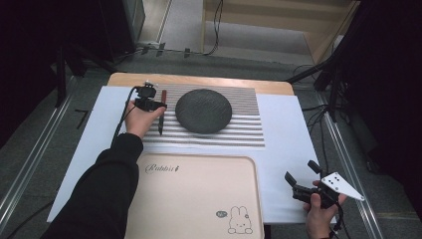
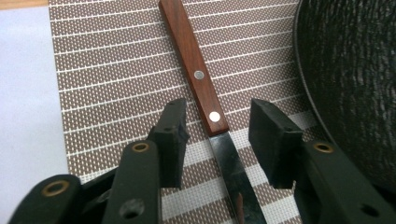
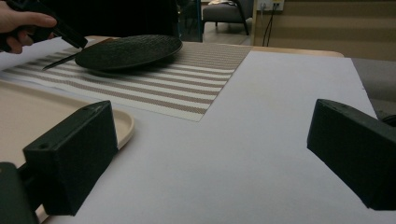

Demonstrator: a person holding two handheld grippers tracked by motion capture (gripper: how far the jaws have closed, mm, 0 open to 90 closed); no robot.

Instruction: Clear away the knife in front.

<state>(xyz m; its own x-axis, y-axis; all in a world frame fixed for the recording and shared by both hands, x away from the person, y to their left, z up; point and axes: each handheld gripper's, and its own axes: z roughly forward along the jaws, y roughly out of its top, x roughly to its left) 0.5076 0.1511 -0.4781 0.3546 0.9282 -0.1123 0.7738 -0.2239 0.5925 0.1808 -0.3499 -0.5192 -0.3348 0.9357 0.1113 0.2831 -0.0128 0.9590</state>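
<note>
Starting closest in: the right gripper (image 1: 304, 176) hangs over the white table cover (image 1: 288, 149) just off the corner of the beige rabbit tray (image 1: 199, 199), jaws spread wide with nothing between them. It's out of the way, so leave it parked.

The action is farther out. The left gripper (image 2: 215, 140) sits over the wood-handled knife (image 2: 196, 74), which lies flat on the striped placemat (image 2: 102, 70) just left of the black plate (image 2: 355, 70). Its jaws are released and straddle the knife right where the riveted handle meets the blade, one pad on each side, neither touching as far as I can tell.

If the goal is picking it up, I'd slide forward a touch so the pads close on the wood rather than the slick steel. Drop low enough that the pads get around the handle's sides, then squeeze square across it. Watch the plate rim: the right-hand pad is close to it. Hard to say from the high view how far off the mat the pads are, so go down slowly.
</note>
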